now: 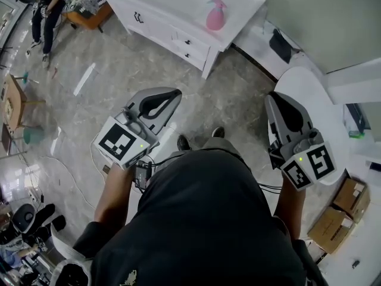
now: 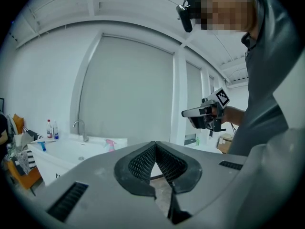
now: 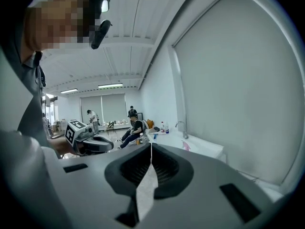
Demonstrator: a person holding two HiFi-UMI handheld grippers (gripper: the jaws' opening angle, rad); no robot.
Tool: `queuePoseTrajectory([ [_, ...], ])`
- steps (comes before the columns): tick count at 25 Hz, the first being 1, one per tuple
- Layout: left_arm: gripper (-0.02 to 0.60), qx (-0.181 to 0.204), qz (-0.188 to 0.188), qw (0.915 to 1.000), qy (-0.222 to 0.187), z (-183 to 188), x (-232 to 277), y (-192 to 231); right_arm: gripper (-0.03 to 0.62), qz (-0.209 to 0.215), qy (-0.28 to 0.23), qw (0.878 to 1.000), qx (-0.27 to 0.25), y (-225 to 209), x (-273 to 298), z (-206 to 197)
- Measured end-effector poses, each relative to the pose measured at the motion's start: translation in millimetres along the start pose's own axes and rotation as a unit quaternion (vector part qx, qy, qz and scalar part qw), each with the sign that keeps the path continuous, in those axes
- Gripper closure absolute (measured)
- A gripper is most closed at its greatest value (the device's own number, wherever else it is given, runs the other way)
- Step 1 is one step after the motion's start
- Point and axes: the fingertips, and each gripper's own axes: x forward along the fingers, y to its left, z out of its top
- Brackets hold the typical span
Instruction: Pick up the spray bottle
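Observation:
The pink spray bottle (image 1: 215, 14) stands on the white sink counter (image 1: 178, 5) across the floor, far from both grippers. It shows small and pink in the left gripper view (image 2: 110, 144) and in the right gripper view (image 3: 185, 147). My left gripper (image 1: 176, 93) is held at waist height, pointing toward the counter, its jaws (image 2: 155, 144) meeting at the tips with nothing between them. My right gripper (image 1: 272, 97) is held alongside at the right, its jaws (image 3: 151, 146) shut and empty.
The counter has a faucet (image 2: 81, 128), two small bottles (image 2: 51, 129) and drawers below (image 1: 189, 46). A round white table (image 1: 315, 100) is close on the right, with cardboard boxes (image 1: 339, 216) beside it. People (image 1: 44, 5) are at the far left. A cable (image 1: 59, 165) lies on the marble floor.

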Motion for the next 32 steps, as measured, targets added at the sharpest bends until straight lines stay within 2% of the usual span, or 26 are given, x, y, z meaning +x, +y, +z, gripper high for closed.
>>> queuePoseTrajectory([
  [11, 0.578, 0.001, 0.046, 0.9988, 0.015, 18.8, 63.2, 9.9, 0.585, 0.056, -0.002, 0.998, -0.008, -72.7, 24.3, 9.3],
  [16, 0.578, 0.002, 0.059, 0.9981, 0.017, 28.0, 102.1, 1.0, 0.585, 0.068, -0.006, 0.998, -0.008, -120.1, 25.6, 13.6],
  [23, 0.578, 0.003, 0.090, 0.9956, 0.027, 37.7, 129.9, -5.2, 0.585, 0.104, -0.005, 0.995, -0.002, -154.4, 29.0, 8.9],
  [28, 0.578, -0.004, 0.090, 0.9952, 0.039, 29.0, 139.6, -7.9, 0.585, 0.108, 0.001, 0.994, 0.007, -166.7, 34.4, -2.3],
  [32, 0.578, -0.005, 0.081, 0.9960, 0.038, 29.2, 140.6, 9.2, 0.585, 0.094, 0.002, 0.996, 0.007, -168.6, 45.5, 0.3],
])
